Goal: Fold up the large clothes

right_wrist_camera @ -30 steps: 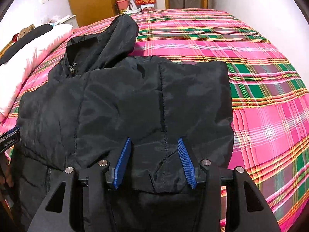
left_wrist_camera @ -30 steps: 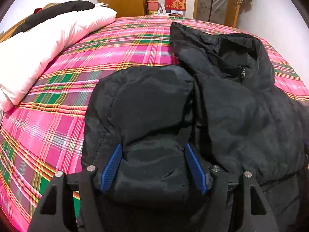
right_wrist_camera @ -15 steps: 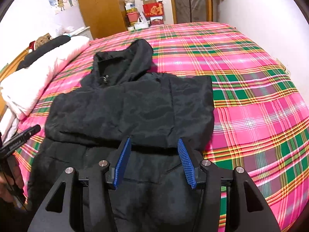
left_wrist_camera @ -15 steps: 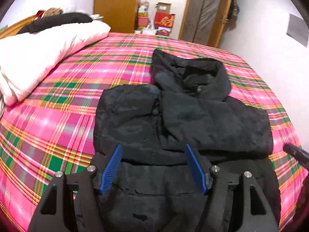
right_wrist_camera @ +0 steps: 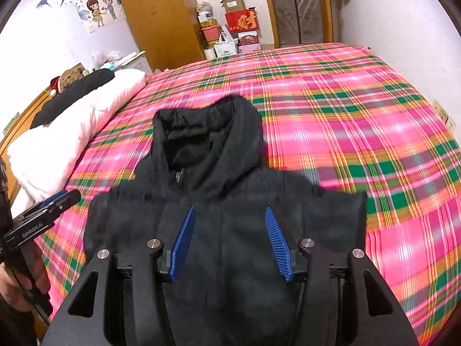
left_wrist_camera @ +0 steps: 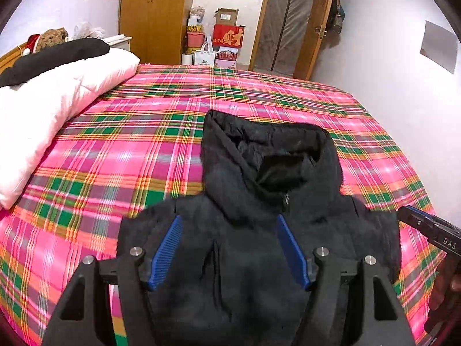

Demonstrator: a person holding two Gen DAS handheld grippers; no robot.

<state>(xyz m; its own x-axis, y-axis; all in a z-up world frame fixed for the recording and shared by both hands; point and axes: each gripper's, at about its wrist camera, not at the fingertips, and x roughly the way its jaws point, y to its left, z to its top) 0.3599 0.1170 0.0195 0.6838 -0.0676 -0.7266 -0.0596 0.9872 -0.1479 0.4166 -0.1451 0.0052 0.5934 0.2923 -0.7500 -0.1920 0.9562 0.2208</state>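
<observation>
1. Left gripper (left_wrist_camera: 229,249): matte black angular frame with triangular cut-outs; four round silver screws across the top.
2. Left pads (left_wrist_camera: 165,255): blue, ribbed, long and narrow.
3. Right gripper (right_wrist_camera: 230,242): same black frame, same silver screws; thin black cable beside the right finger.
4. Right pads (right_wrist_camera: 278,243): blue, ribbed.
5. Markings: white "GenRobot.AI" lettering on the left gripper's side; white "DAS" on the right gripper's side.
</observation>
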